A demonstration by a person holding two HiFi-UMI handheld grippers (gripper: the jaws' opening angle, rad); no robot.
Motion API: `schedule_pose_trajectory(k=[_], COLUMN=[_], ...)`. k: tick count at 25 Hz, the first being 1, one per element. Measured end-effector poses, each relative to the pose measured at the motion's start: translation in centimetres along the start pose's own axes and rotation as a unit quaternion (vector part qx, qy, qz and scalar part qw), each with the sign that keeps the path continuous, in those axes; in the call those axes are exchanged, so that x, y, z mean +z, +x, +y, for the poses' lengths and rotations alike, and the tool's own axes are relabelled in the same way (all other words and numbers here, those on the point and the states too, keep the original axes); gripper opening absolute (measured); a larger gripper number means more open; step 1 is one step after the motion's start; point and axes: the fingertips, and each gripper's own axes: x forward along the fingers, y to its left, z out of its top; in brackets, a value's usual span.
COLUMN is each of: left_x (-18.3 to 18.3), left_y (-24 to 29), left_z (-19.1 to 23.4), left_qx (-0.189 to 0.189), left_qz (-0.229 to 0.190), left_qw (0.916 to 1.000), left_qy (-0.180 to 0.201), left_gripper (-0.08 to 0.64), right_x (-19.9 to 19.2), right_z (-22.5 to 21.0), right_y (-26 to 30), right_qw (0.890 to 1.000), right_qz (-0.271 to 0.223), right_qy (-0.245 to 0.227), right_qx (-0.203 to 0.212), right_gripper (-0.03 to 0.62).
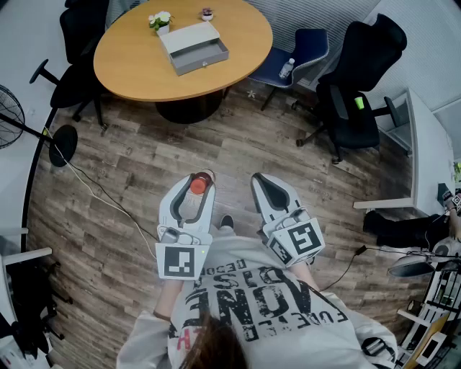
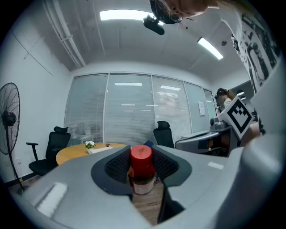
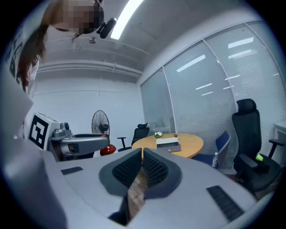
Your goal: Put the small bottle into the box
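Observation:
A small bottle [image 1: 198, 190] with a red cap stands upright between the jaws of my left gripper [image 1: 196, 180], which is shut on it. In the left gripper view the bottle [image 2: 142, 172] fills the gap between the dark ribbed pads. My right gripper [image 1: 262, 181] is held beside it on the right, shut with nothing between its pads [image 3: 154, 167]. The box [image 1: 193, 47], grey and white with an open top, sits on a round wooden table [image 1: 238, 65] far ahead of both grippers. It also shows small as the box [image 2: 100, 150] and the box [image 3: 168, 143].
Wooden floor lies between me and the table. Black office chairs [image 1: 360, 94] and a blue chair [image 1: 302, 50] carrying a water bottle [image 1: 287, 68] stand right of the table. A floor fan [image 1: 29, 130] stands at left, and small flower pots [image 1: 160, 20] sit behind the box.

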Motion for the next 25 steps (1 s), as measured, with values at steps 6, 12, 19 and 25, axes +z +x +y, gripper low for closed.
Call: schedule_pose_trajectory(k=[6,12,19,25], left_x=[-0.2,0.1,0.7,1.4], left_y=[0.1,0.4,0.8,1.1], left_z=[-1.4,-1.8,-1.4,-0.3], left_qx=[0.011,0.017,0.029,0.036], left_qz=[0.0,-0.004,-0.009,-0.022], left_qw=[0.9999,0.9998,0.9995,0.9989], left_qy=[0.001,0.007,0.014,0.022], left_gripper=[0.153,0.153,0.153,0.153], right_x=[-0.2,0.1,0.8,0.2], right_z=[-1.0,-1.8,-2.4,-2.3], right_y=[-1.4,-1.7,-1.8,-1.8], right_qw=[1.0,1.0,0.999,0.999], right_qz=[-0.003,-0.01,-0.027,-0.028], right_qy=[-0.001,-0.004,0.011,0.032], right_qx=[0.004,0.005,0.013,0.012], right_gripper=[0.021,0.021,0.021,0.021])
